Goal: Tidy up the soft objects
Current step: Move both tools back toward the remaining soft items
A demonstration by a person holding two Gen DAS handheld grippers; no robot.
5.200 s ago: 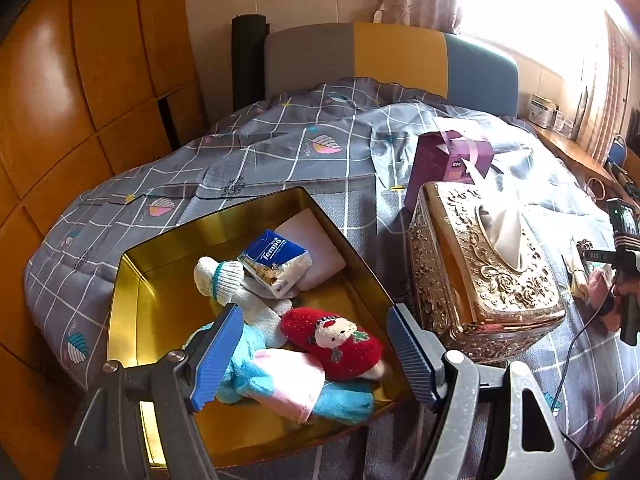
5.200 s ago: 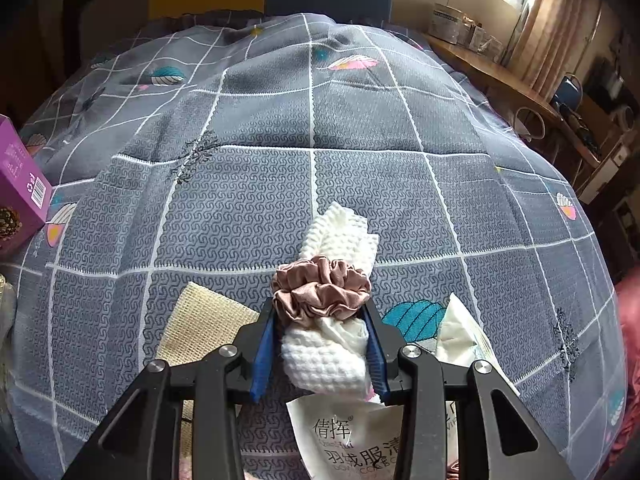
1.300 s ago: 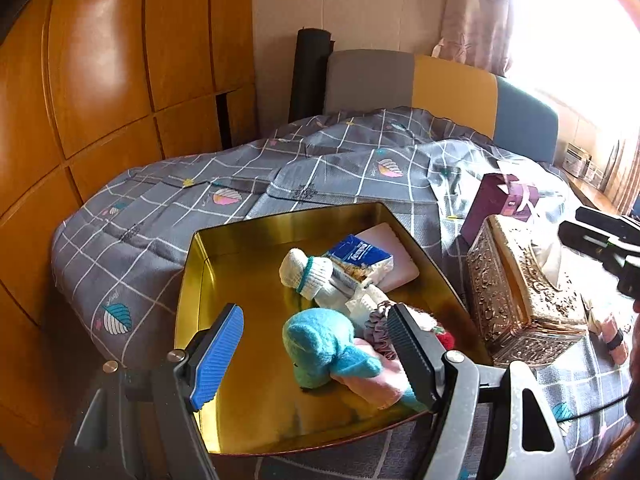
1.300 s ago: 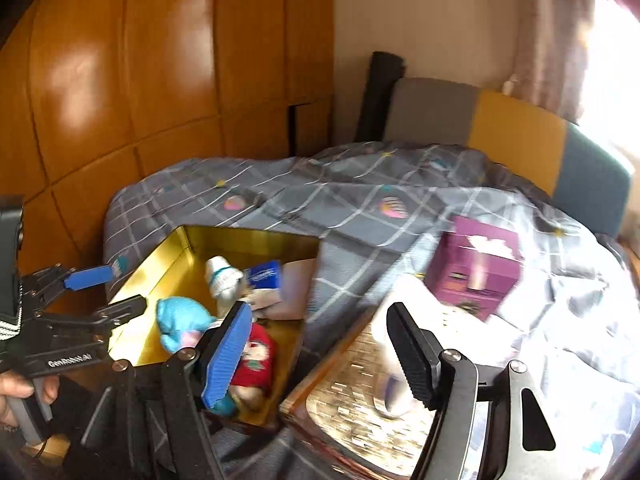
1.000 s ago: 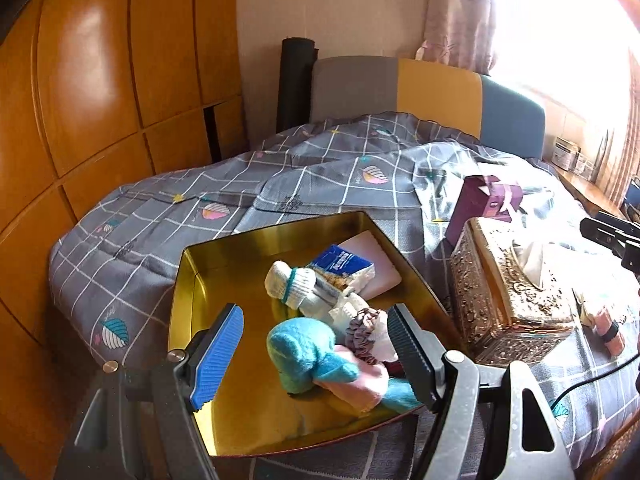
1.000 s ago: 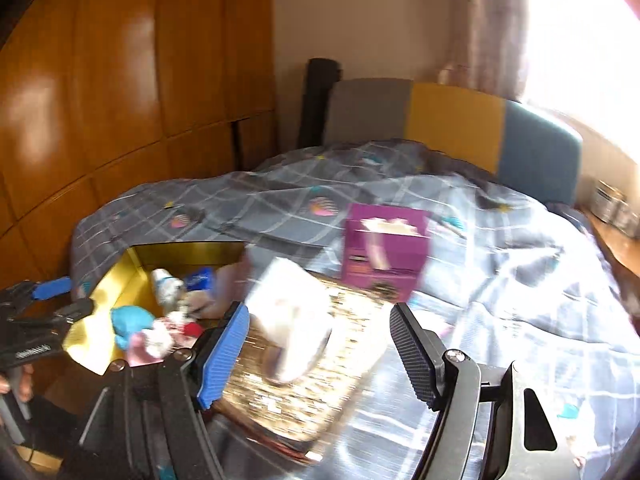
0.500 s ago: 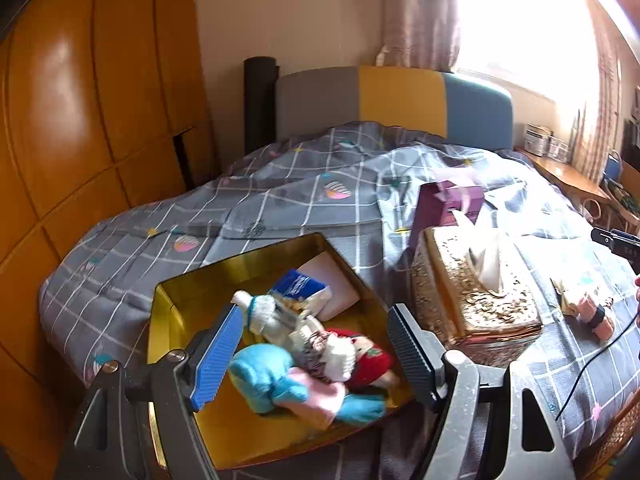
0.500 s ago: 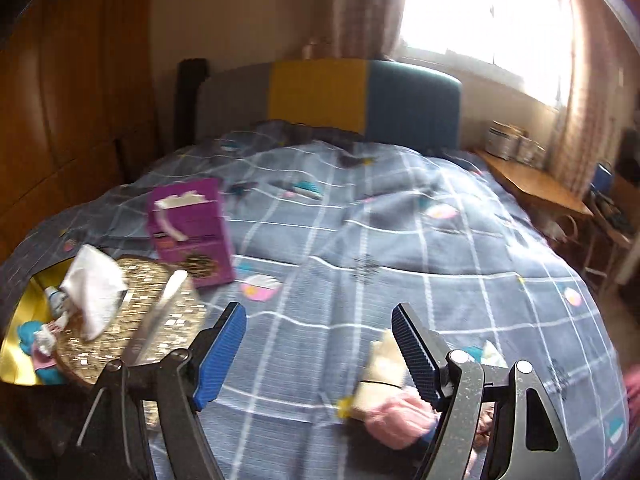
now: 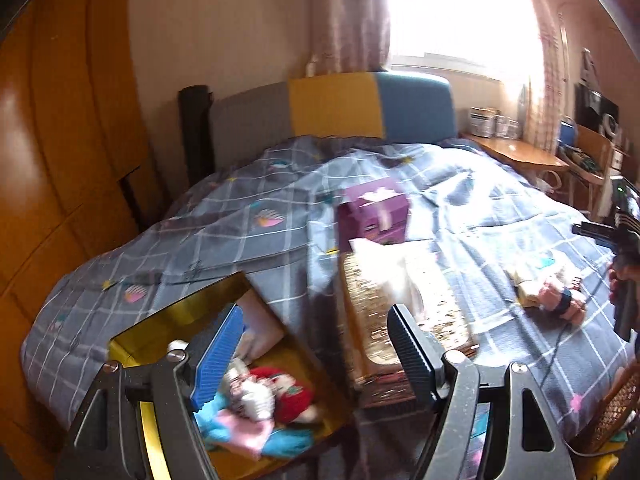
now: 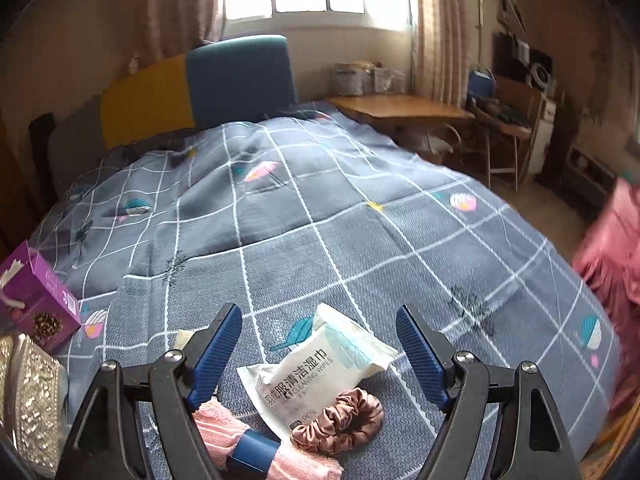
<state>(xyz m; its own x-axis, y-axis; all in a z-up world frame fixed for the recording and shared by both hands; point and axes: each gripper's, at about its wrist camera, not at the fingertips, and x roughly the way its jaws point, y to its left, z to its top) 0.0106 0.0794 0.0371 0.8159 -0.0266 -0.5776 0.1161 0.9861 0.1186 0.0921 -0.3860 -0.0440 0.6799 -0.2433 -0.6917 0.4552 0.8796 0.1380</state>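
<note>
Hovering over the grey checked quilt (image 10: 320, 216), the right gripper (image 10: 320, 354) is seen in the lower half of the right wrist view with its jaws spread wide; they have just been opening further, and nothing is pressed by either pad. Between and below the fingers a white wet-wipes pack (image 10: 316, 364) is laid flat on the quilt at lower centre. A dusty-pink scrunchie (image 10: 338, 420) is found just below the pack, touching its lower edge. A rolled pink towel (image 10: 224, 436) bound by a blue band is placed at the lower left, partly hidden behind the left finger. A purple tissue box (image 10: 38, 296) is seen at the left edge, and an ornate golden tissue holder (image 10: 28, 396) is cut off at the lower left corner.

In the left wrist view, which is blurred, the left gripper (image 9: 316, 350) is held with its jaws apart and empty. A gold tray (image 9: 160, 328) is seen at the lower left, and a red plush toy (image 9: 286, 394) is heaped in it with pale blue and pink cloths (image 9: 248, 432). The golden holder is placed to the tray's right, at centre, with the purple box behind it. The other gripper and the pink roll are glimpsed at the right edge.
</note>
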